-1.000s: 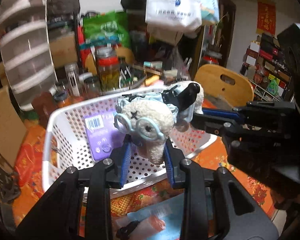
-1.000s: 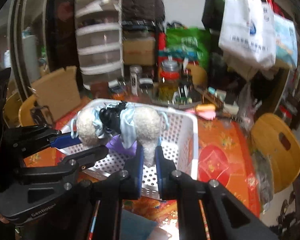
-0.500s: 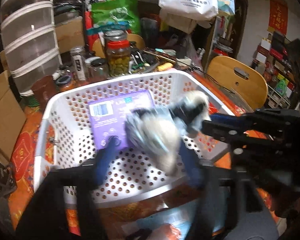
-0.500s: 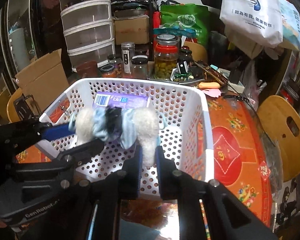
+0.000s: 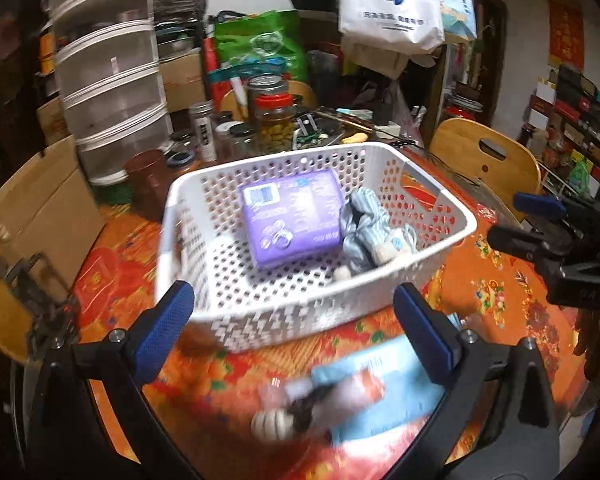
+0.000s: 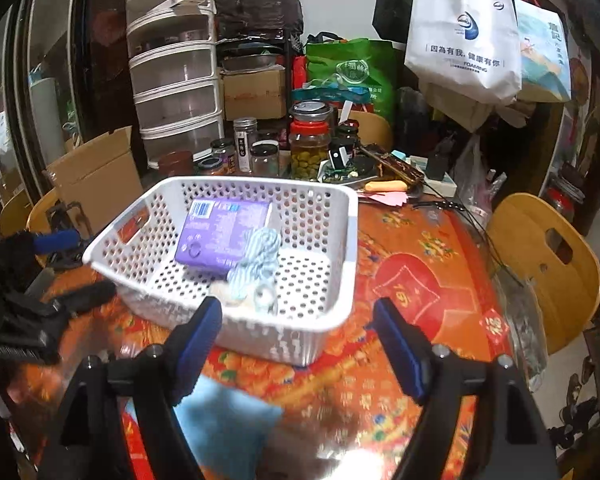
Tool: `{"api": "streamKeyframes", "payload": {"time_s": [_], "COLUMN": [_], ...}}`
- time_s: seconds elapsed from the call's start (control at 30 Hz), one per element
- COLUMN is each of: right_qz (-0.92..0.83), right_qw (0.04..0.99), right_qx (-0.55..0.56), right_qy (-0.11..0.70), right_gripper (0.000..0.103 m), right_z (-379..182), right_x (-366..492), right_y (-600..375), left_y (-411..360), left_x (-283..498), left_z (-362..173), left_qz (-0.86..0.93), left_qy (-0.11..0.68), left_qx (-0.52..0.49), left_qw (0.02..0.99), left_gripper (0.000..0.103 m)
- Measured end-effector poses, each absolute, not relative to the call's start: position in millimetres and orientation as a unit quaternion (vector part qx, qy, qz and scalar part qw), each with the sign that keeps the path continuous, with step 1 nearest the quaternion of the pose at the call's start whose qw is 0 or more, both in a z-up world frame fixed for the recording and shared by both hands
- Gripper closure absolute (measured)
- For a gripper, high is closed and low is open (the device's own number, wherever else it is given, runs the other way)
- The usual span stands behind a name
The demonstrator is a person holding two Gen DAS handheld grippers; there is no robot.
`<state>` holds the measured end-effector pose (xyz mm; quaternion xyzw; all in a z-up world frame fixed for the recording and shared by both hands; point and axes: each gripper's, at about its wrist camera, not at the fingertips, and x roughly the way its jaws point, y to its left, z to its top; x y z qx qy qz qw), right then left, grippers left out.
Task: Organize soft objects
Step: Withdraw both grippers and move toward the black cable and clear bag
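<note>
A white perforated basket point(image 5: 452, 208) point(image 6: 350, 240) stands on the orange patterned table. Inside lie a purple pack point(image 5: 292, 216) point(image 6: 220, 232) and a cream plush toy in blue-striped cloth point(image 5: 374, 232) point(image 6: 256, 264), beside the pack. My left gripper point(image 5: 292, 332) point(image 6: 76, 266) hangs before the basket's near wall, jaws opening wide, pads bare. My right gripper point(image 6: 298, 340) point(image 5: 516, 220) is at the basket's near right side, jaws also opening, holding nothing. A light blue pack point(image 5: 388, 392) point(image 6: 220, 420) and a small blurred orange-white item point(image 5: 320, 400) lie on the table below the grippers.
Behind the basket stand glass jars point(image 6: 310, 140), a clear drawer tower point(image 6: 176, 68) and a cardboard box point(image 6: 96, 176). Wooden chairs point(image 6: 540, 256) point(image 5: 484, 156) flank the table. Bags point(image 6: 460, 40) hang at the back right.
Both grippers opened and let go of the plush toy, which dropped into the basket beside the purple pack. Both grippers drew back toward the basket's near side.
</note>
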<state>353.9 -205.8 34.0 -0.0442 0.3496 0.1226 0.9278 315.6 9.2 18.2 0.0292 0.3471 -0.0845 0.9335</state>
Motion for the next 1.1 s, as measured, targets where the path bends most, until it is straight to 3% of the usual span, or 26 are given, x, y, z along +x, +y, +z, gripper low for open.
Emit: {"api": "streamKeyframes", "payload": {"time_s": [0.53,1.1], "right_qz": [0.146,0.111], "right_qw": [0.932,0.916], "right_qx": [-0.014,0.003], "right_qy": [0.330,0.386], "right_gripper": [0.025,0.025], "right_z": [-11.2,-86.9], "right_x": [202.1,181.6], "right_y": [-241.0,-255.0], "left_y": [82.5,54.2], "left_x": [147.2,196.0], "left_z": [-32.8,-87.7], "left_qz": [-0.025,-0.033], "left_qy": [0.345,0.394], "left_qx": [-0.046,-0.055], "left_qw": [0.937,0.917], "left_gripper": [0.004,0.004]}}
